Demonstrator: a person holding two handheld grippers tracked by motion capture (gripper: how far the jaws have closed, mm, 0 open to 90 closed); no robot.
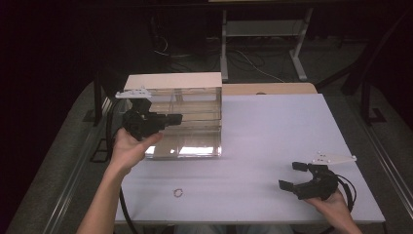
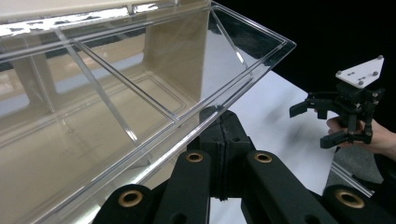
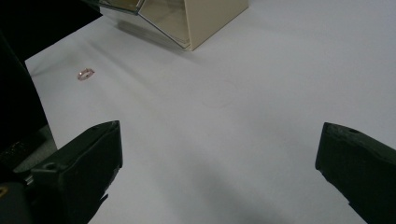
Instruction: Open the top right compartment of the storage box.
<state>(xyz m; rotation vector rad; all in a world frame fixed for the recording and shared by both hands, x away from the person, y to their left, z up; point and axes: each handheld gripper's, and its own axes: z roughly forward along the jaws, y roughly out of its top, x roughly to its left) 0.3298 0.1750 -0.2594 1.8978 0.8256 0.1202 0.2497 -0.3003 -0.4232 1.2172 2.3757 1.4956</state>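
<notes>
A clear plastic drawer box (image 1: 187, 105) with a beige top and back stands at the table's far left. Its clear drawer (image 2: 116, 121), split by dividers, looks empty. My left gripper (image 1: 176, 118) is at the box's front left, jaws pressed together at the drawer's clear rim (image 2: 243, 79), apparently shut on it. Near the front right corner, my right gripper (image 1: 290, 175) rests low over the table with jaws wide open and nothing between them; it is seen too as the right gripper (image 2: 317, 123) in the left gripper view. A small pinkish ring (image 1: 178, 193) lies alone near the front edge; this ring (image 3: 86, 73) is far from the right jaws.
The white table (image 1: 272, 131) has bare surface between the box and the right gripper. A beige board (image 1: 268, 88) lies behind the table top. Desk legs and cables (image 1: 253, 58) stand on the dark floor beyond.
</notes>
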